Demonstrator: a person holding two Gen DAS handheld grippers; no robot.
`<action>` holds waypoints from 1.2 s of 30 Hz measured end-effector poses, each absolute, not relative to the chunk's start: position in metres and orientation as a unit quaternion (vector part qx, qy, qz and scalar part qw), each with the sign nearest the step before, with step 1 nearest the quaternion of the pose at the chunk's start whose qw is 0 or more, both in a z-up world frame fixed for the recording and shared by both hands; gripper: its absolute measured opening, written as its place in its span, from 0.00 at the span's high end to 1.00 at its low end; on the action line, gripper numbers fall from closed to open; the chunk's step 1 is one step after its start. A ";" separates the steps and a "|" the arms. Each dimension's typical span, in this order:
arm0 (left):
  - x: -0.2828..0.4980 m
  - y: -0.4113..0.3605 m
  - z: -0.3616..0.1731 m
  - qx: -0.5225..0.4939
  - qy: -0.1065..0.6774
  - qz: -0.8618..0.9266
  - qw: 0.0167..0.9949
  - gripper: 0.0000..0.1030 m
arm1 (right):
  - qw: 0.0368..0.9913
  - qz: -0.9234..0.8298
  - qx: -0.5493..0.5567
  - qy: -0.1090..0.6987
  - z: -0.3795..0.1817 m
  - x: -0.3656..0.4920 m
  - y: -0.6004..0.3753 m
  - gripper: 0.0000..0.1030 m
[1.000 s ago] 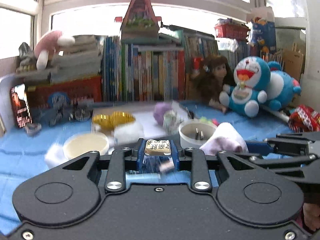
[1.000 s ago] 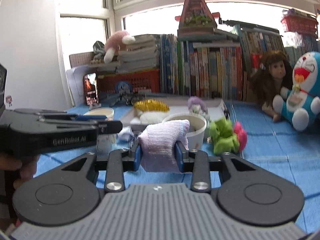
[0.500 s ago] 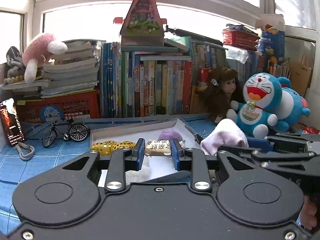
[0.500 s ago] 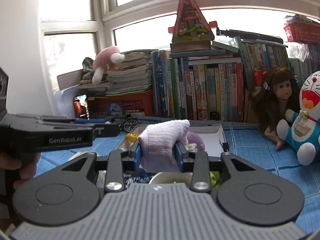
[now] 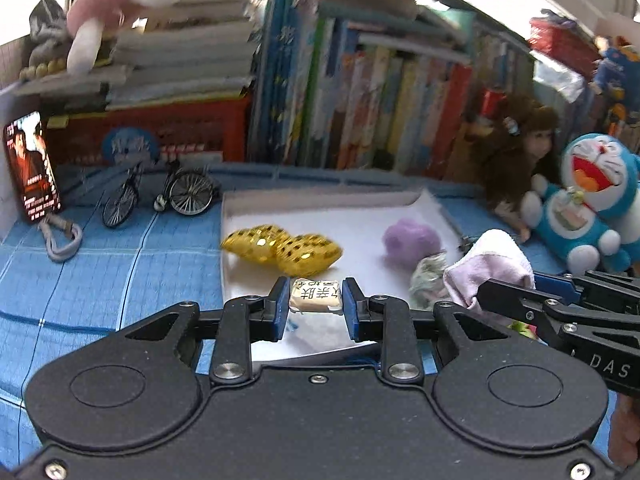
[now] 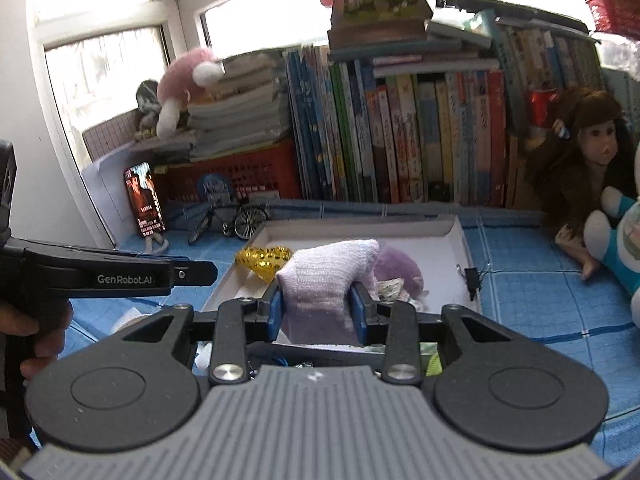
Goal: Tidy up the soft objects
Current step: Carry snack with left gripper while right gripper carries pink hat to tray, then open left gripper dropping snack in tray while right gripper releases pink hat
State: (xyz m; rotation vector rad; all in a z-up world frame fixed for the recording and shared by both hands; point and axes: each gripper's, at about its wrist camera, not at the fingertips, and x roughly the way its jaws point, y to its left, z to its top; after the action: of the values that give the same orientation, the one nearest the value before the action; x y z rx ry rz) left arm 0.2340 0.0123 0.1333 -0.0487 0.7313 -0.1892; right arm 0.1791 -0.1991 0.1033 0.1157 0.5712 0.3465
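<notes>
My left gripper [image 5: 316, 300] is shut on a small cream squishy block with black characters [image 5: 316, 295], held above the near edge of a white tray [image 5: 320, 200]. My right gripper [image 6: 318, 306] is shut on a folded pale-lilac sock [image 6: 328, 280], also over the tray [image 6: 360, 226]. In the tray lie a gold sequinned soft toy [image 5: 280, 248], a purple fuzzy ball [image 5: 412, 236] and a pale crumpled soft thing [image 5: 428, 276]. The sock [image 5: 496, 256] and the right gripper's fingers [image 5: 520, 300] show at the right of the left wrist view.
Blue checked cloth [image 5: 120, 272] covers the table. A toy bicycle [image 5: 160, 196], a phone [image 5: 32, 168] and a red basket [image 5: 180, 128] stand at the back left. Books [image 6: 400, 140] line the back. A doll [image 6: 592, 160] and a blue cat plush [image 5: 588, 200] sit at the right.
Both grippers have moved forward over the white tray, each keeping its hold. The bowls and green soft toy have dropped out of view below them.
</notes>
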 end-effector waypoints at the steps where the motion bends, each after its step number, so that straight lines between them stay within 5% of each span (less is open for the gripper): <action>1: 0.239 0.014 0.130 -0.024 0.364 -0.087 0.927 0.75 | 0.941 0.168 0.057 0.287 0.101 0.184 -0.197 0.62; 18: 0.313 0.027 0.095 -0.060 0.480 -0.070 0.872 0.74 | 0.907 0.118 0.032 0.402 0.080 0.263 -0.163 0.61; 36: 0.330 0.030 0.071 -0.062 0.513 -0.062 0.854 0.74 | 0.889 0.085 0.028 0.449 0.057 0.286 -0.158 0.58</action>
State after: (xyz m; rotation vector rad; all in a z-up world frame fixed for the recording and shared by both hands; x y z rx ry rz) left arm 0.3304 0.0303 0.0711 -0.1314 1.0794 -0.1294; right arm 0.2860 -0.1577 0.0565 0.0579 0.9337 0.1766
